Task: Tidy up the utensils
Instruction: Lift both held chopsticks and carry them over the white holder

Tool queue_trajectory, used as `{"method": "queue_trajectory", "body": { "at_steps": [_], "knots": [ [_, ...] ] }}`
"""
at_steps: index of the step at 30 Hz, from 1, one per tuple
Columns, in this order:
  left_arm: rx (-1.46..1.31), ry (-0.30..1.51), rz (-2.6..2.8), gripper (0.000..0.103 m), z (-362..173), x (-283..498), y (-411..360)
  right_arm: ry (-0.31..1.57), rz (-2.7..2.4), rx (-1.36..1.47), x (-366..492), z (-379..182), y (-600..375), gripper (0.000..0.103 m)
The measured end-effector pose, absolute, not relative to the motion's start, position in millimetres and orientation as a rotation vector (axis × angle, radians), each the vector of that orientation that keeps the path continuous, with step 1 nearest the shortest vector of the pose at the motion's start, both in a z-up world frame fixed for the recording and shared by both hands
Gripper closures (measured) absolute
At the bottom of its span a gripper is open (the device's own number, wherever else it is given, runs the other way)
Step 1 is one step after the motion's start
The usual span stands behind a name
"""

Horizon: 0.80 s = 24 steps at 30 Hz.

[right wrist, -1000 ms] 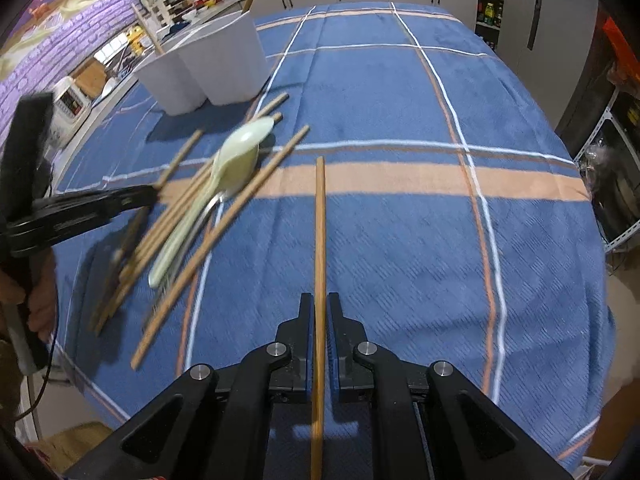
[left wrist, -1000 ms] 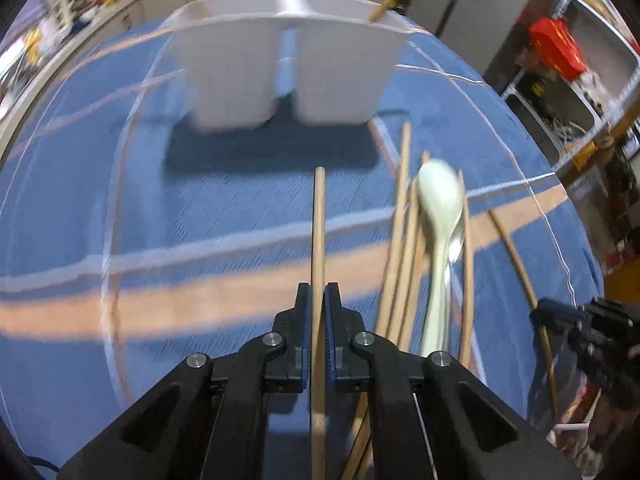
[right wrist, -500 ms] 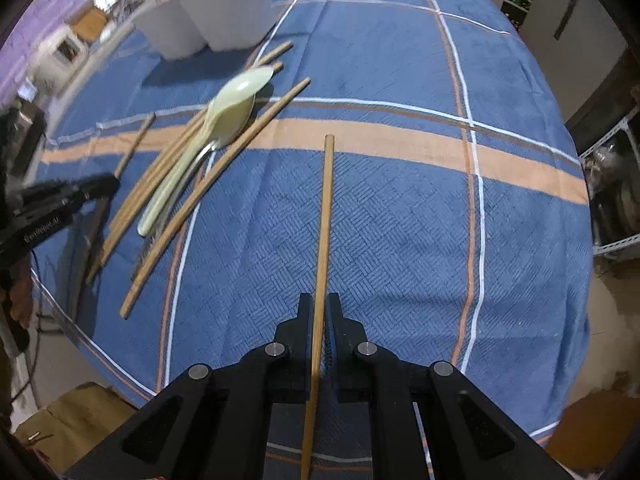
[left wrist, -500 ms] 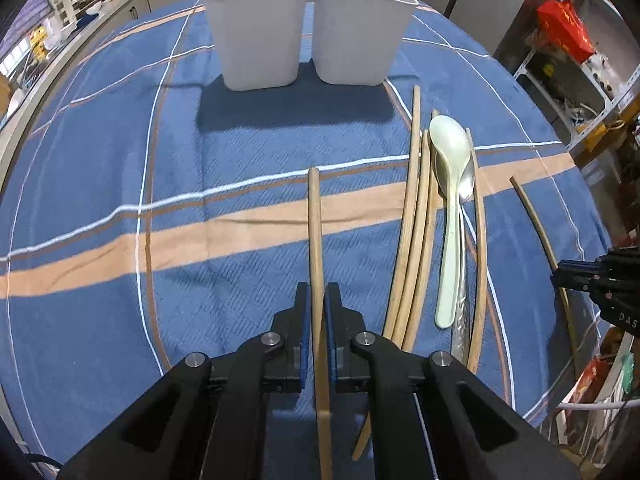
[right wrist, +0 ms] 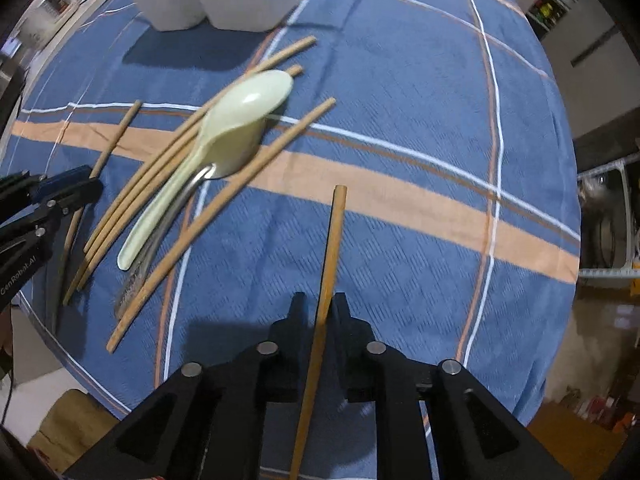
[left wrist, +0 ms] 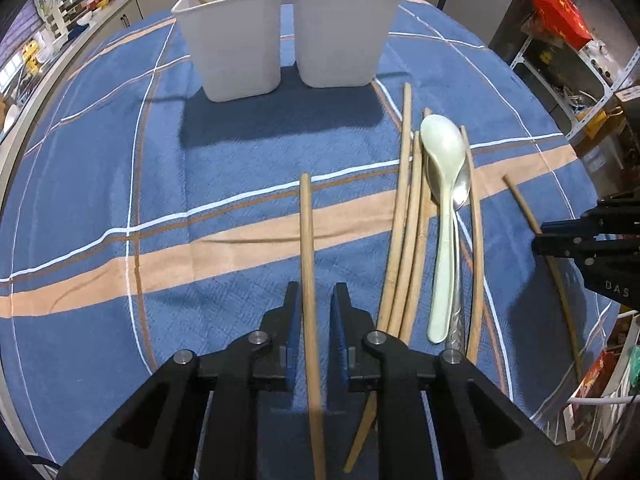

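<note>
Running both grippers here. In my left gripper (left wrist: 314, 304) there's a plain wooden chopstick (left wrist: 307, 264), round and light brown, running straight out between the fingers toward the white 2-compartment holder (left wrist: 286, 36). The jaws are opening right now and I can see gaps on both sides of the stick, so the pads aren't pressing on it. Its far tip sits over the tan stripe of the blue plaid tablecloth (left wrist: 100, 184).

My right gripper (right wrist: 318, 312) is clamped on a second chopstick (right wrist: 332, 248), same wood, jaws nearly closed around it, stick pointing forward over the cloth with its tip at the tan stripe.

Between the 2 grippers lies the loose pile: a pale green plastic spoon (left wrist: 442, 184) lying on top of a metal spoon (left wrist: 460, 196), with several more chopsticks (left wrist: 404, 208) alongside them, all roughly parallel. The pile is just right of my left gripper and well left of my right one. The holder stands upright beyond the pile's far end, with 1 wooden stick already poking out of each compartment. From the left camera the right gripper's tip shows at the right edge with its stick curving past it.
</note>
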<state>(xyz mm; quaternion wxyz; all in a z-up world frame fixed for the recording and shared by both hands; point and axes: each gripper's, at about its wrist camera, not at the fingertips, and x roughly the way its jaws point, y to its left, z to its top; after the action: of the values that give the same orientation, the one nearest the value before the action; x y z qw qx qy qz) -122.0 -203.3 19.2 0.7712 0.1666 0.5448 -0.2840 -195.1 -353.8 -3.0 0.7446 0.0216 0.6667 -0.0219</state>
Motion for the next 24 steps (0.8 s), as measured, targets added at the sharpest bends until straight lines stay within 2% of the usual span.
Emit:
{"method": "queue_trajectory", "body": {
  "at_steps": [1,2,10,17,24],
  "knots": [
    [0.355,1.170,-0.613,0.095,19,-123,-204,1.440,-0.046,0.041,-196,-2,-351,0.095],
    [0.339,1.162,-0.605,0.097,18,-123,-204,1.407,-0.038,0.043,-197,-1,-346,0.096],
    [0.199,1.086,-0.592,0.097,44,-139,-179,1.157,-0.011,0.249,-226,16,-352,0.097],
    [0.163,0.921,-0.579,0.097,92,-170,-159,0.970,-0.002,0.304,-266,48,-352,0.097],
    [0.074,0.844,-0.560,0.097,120,-180,-138,0.818,0.004,0.348,-283,79,-357,0.097]
  ]
}}
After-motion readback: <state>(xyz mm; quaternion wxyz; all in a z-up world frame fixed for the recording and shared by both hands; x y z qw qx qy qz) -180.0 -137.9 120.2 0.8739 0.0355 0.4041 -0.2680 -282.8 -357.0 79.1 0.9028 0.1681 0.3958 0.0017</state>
